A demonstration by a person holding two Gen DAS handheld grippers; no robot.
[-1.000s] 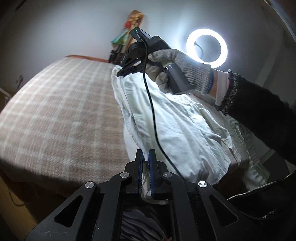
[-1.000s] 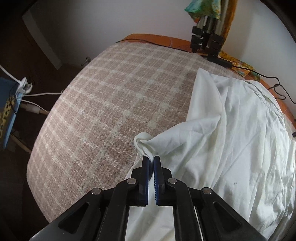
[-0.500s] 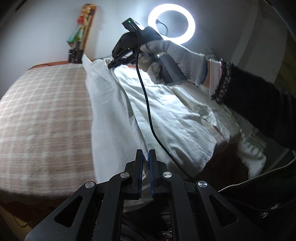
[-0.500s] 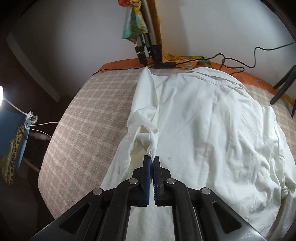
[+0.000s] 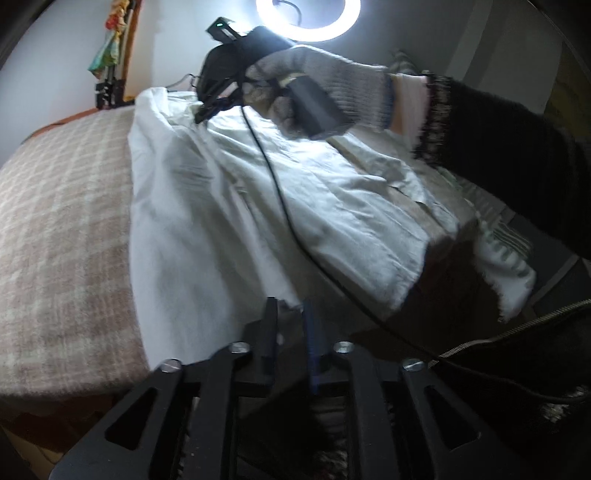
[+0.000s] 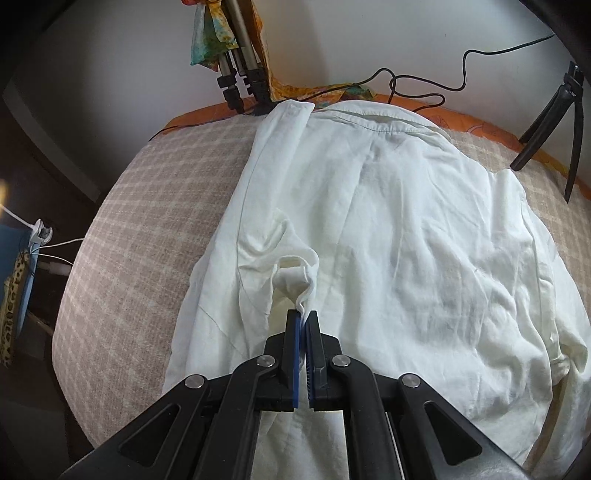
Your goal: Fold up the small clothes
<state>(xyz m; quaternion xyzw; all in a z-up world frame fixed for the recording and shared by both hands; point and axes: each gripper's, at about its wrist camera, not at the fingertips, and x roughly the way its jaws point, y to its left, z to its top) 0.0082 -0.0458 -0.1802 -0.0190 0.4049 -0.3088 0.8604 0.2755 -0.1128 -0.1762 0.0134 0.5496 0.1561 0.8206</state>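
Observation:
A white shirt (image 6: pixel 406 229) lies spread on a bed covered by a pink checked blanket (image 6: pixel 140 206); it also shows in the left wrist view (image 5: pixel 229 206). My right gripper (image 6: pixel 303 317) is shut on a bunched fold of the shirt's left edge, held just above the cloth. In the left wrist view the right gripper (image 5: pixel 207 110) sits at the shirt's far end in a gloved hand. My left gripper (image 5: pixel 290 306) has its fingers parted at the shirt's near hem, with cloth just at the tips.
A ring light (image 5: pixel 308 18) glows behind the bed. Tripod legs (image 6: pixel 240 85) stand at the bed's far edge, another tripod (image 6: pixel 554 122) at far right. Cables (image 6: pixel 424 88) run along the orange bed edge. A blue box (image 6: pixel 14 280) and white cords sit off the bed's left side.
The right gripper has carried the shirt's edge over onto the shirt body, folding it inward. The left gripper's fingers, shut on the hem before, have parted.

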